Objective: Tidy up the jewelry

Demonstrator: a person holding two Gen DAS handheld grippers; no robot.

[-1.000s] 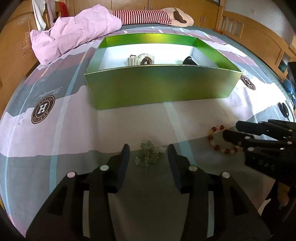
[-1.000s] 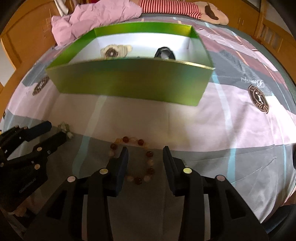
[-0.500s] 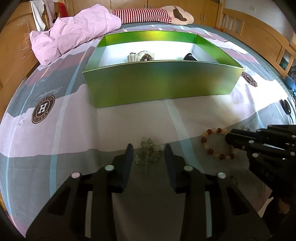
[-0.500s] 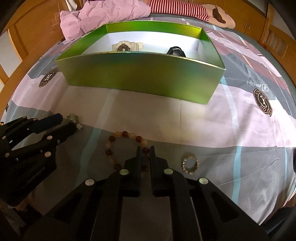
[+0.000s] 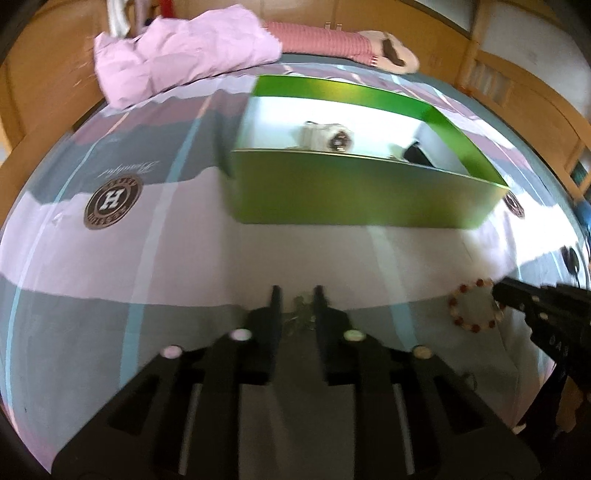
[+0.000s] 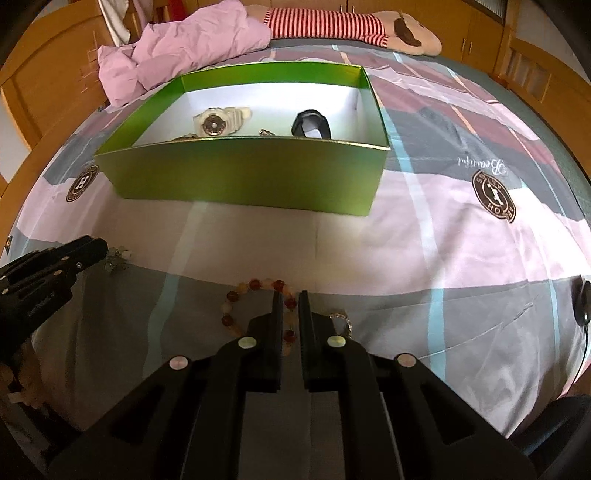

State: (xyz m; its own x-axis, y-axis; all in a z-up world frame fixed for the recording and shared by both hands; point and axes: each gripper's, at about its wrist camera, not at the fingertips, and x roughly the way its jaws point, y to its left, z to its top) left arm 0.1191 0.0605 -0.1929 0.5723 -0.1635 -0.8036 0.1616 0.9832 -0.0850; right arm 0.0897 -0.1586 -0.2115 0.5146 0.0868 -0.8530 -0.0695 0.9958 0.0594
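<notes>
A green box (image 6: pixel 251 177) with a white inside stands on the bed; it also shows in the left wrist view (image 5: pixel 354 199). In it lie a cream watch (image 6: pixel 216 122) and a black band (image 6: pixel 311 123). My left gripper (image 5: pixel 297 295) is shut on a pale green bead piece (image 5: pixel 302 306), which also shows in the right wrist view (image 6: pixel 119 256). My right gripper (image 6: pixel 291 299) is shut on a red and cream bead bracelet (image 6: pixel 255 285), also seen in the left wrist view (image 5: pixel 474 304). A small sparkly ring (image 6: pixel 341 319) lies just right of my right gripper's fingers.
The bed has a pink and grey sheet (image 6: pixel 461 236). A pink blanket (image 6: pixel 177 51) and a striped plush toy (image 6: pixel 354 24) lie behind the box. A dark cable (image 6: pixel 581 299) lies at the right edge. Wooden bed rails surround the bed.
My left gripper has closed from open onto the green bead piece and swung left. My right gripper shut on the bracelet about half a second ago and stays shut on it.
</notes>
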